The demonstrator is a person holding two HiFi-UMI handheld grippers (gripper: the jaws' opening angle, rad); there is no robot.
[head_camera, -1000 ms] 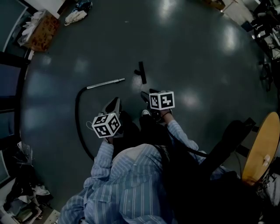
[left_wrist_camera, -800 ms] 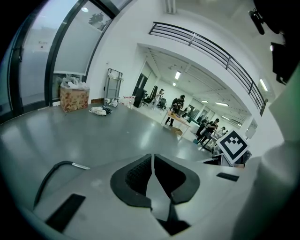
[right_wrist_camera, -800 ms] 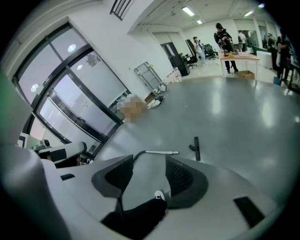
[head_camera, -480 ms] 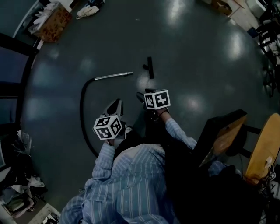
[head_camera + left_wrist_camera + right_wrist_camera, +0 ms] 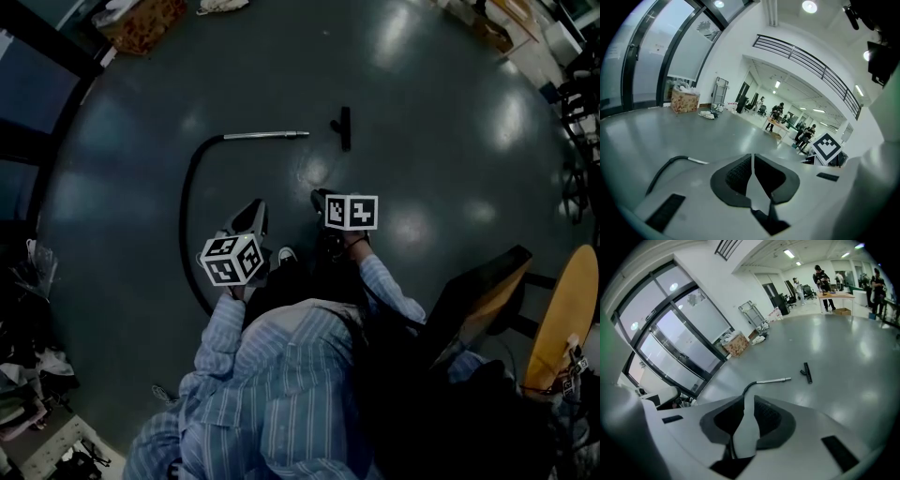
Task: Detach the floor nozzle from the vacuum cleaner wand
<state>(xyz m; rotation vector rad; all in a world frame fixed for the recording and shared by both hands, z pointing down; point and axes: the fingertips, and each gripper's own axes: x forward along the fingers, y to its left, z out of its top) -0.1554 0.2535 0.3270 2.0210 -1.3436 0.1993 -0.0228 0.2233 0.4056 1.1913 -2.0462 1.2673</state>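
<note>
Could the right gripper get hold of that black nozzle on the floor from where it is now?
Probably not yet. Nothing blocks the way, only bare floor, but the nozzle lies well beyond the right gripper, whose empty jaws are closing. The person would have to step closer.

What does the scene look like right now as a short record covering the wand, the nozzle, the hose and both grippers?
floor nozzle: lies on the floor, detached, clear of the wand's tip
wand: metal tube flat on the floor, joined to the hose
hose: black, curves from the wand back toward the person
left gripper: jaws together, empty
right gripper: jaws closing, nothing between them
</note>
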